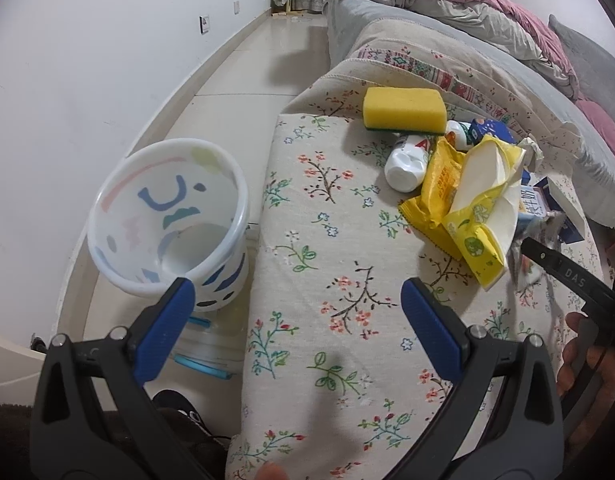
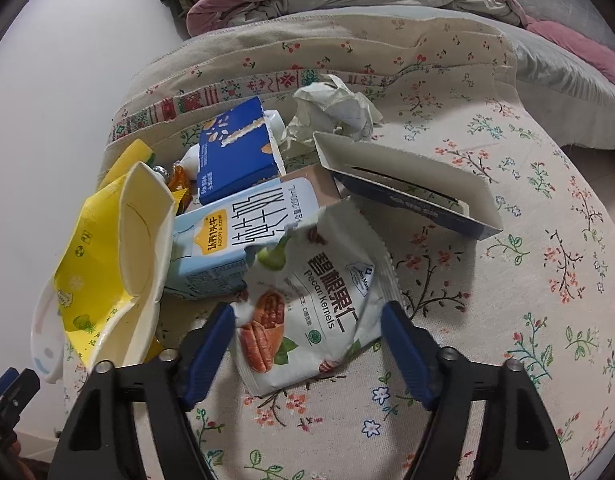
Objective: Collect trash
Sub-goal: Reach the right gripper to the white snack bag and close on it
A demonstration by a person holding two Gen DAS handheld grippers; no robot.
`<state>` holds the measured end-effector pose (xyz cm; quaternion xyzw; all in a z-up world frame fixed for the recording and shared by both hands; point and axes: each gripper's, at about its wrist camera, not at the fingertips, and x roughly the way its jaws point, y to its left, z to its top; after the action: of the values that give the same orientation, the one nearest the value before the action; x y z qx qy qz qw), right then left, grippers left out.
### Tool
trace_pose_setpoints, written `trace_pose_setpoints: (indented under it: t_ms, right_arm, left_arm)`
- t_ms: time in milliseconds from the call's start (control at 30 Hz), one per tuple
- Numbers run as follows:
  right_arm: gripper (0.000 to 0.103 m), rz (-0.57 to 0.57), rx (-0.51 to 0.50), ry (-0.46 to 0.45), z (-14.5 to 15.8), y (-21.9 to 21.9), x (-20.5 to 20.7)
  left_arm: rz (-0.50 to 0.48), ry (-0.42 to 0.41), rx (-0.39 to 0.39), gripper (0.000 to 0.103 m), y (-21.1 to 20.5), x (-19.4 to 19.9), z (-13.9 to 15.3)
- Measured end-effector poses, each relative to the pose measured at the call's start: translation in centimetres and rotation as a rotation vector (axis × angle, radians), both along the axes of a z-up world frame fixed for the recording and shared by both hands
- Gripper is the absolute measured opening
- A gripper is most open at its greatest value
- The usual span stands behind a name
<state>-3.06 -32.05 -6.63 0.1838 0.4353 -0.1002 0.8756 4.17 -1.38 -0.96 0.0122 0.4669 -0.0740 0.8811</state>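
Our right claw stands half open astride the pecan kernel packet: one blue pad brushes the packet's edge at nine o'clock, the other sits just beside its crimped edge at three o'clock, and we cannot tell that either is pressing yet. Nothing is lifted. Our left claw hangs wide open and empty over the floral cloth, with the white trash bin on the floor at its ten o'clock.

The packet lies flat on the cloth at the six o'clock edge of the litter heap, its upper end tucked against the milk carton. At nine o'clock of it sits the yellow tissue pack; at twelve, the blue box and the crumpled paper; at two, the open cardboard sleeve.

We judge the packet light, thin, glossy and probably empty, so it will buckle instead of resisting. A pinch across its width should gather the film into a fold; the lower body, clear of the carton, looks like the best hold. The slick surface may slip, so we would close fully before lifting.
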Motion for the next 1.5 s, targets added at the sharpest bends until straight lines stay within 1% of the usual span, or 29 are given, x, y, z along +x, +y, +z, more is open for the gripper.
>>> trace_pose_setpoints:
  t_ms: [33,67,133,267,433,600,700,733,767,800,833,867,900,933,1000,1167,1267,1400,1433,1500]
  right_arm:
    - [0.038,-0.002,-0.019,0.008,0.0,0.0,0.0]
    - [0.032,-0.003,-0.023,0.005,0.1,-0.1,-0.1]
    - [0.015,0.000,0.008,-0.018,0.4,-0.4,-0.4]
    - [0.005,0.003,-0.011,-0.044,1.3,-0.7,-1.2]
    - [0.004,-0.001,0.005,-0.082,2.5,-1.1,-2.6]
    - [0.003,-0.032,0.018,-0.127,4.1,-2.3,-4.5]
    - [0.005,-0.024,0.077,-0.145,4.2,-3.3,-4.6]
    - [0.013,-0.028,0.078,-0.145,4.1,-3.5,-4.5]
    - [0.024,-0.024,0.072,-0.138,3.9,-3.5,-4.5]
    - [0.031,-0.015,0.071,-0.134,3.7,-3.3,-4.4]
    - [0.050,-0.004,0.072,-0.132,3.5,-3.1,-4.3]
    - [0.075,0.006,0.073,-0.133,3.4,-2.8,-4.2]
    - [0.081,0.014,0.071,-0.139,3.3,-2.5,-4.1]
    - [0.082,0.022,0.064,-0.140,3.2,-2.3,-4.0]
    - [0.082,0.051,0.052,-0.107,2.7,-1.5,-3.1]
    - [0.082,0.077,0.059,-0.077,1.6,-0.5,-1.5]
    - [0.082,0.094,0.045,-0.047,0.7,0.1,-0.4]
    - [0.082,0.086,0.009,-0.023,0.0,0.6,0.5]
    - [0.081,0.084,-0.008,-0.019,0.0,0.7,0.5]
    - [0.063,0.068,-0.037,-0.014,0.0,0.7,0.4]
  left_arm:
    - [-0.006,0.001,-0.010,0.102,0.0,0.0,0.1]
    - [-0.010,0.001,-0.016,0.102,-0.1,-0.1,0.1]
    - [-0.025,0.003,-0.033,0.102,-0.2,-0.2,0.3]
    - [-0.058,0.006,-0.064,0.102,-0.9,-0.3,0.6]
    - [-0.113,-0.009,-0.075,0.102,-2.4,-0.7,1.4]
    - [-0.159,-0.021,-0.079,0.102,-4.1,-0.6,1.9]
    - [-0.181,-0.023,-0.083,0.102,-5.3,-0.5,2.1]
    - [-0.183,-0.021,-0.084,0.102,-5.4,-0.4,2.1]
    - [-0.185,-0.021,-0.083,0.102,-5.6,-0.5,2.1]
    - [-0.186,-0.024,-0.077,0.102,-5.8,-0.5,2.0]
    - [-0.185,-0.026,-0.072,0.102,-5.9,-0.5,2.0]
    - [-0.181,-0.025,-0.067,0.102,-5.9,-0.4,1.8]
    - [-0.176,-0.022,-0.066,0.102,-5.8,-0.4,1.7]
    - [-0.172,-0.021,-0.067,0.102,-5.6,-0.4,1.6]
    - [-0.161,-0.020,-0.062,0.102,-5.4,-0.4,1.4]
    - [-0.145,-0.026,-0.048,0.102,-4.6,-0.3,1.2]
    - [-0.134,-0.020,-0.051,0.102,-4.0,-0.2,0.9]
    - [-0.122,-0.016,-0.055,0.102,-3.3,-0.1,0.7]
    - [-0.120,-0.017,-0.056,0.102,-3.1,-0.2,0.8]
    - [-0.115,-0.018,-0.061,0.102,-2.9,-0.2,0.8]
